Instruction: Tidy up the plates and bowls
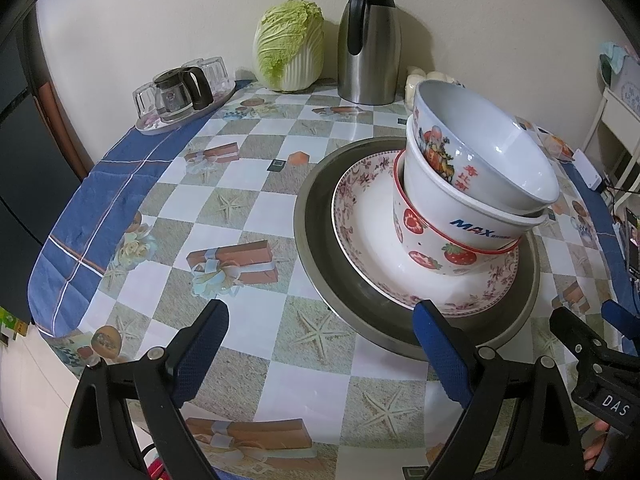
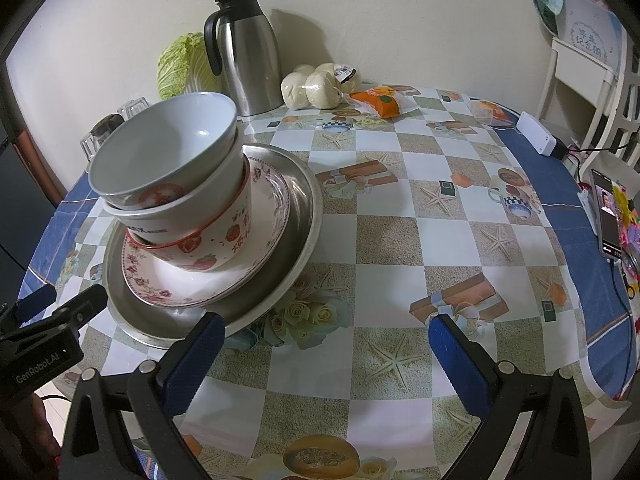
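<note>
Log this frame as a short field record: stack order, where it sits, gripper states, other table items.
stack, bottom to top: metal tray; floral plate; strawberry bowl; MAX bowl; top bowl, tilted
surface: checkered tablecloth
left gripper: open, empty
right gripper: open, empty
others: thermos; cabbage; buns

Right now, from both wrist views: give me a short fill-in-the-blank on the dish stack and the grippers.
1. The stack holds ____ bowls nested above the floral plate.
2. The lowest bowl is printed with red ____.
3. The floral plate sits in a round ____ tray.
4. The left gripper and right gripper both have their jaws ____, holding nothing.

Missing words: three; strawberries; metal; open
</note>
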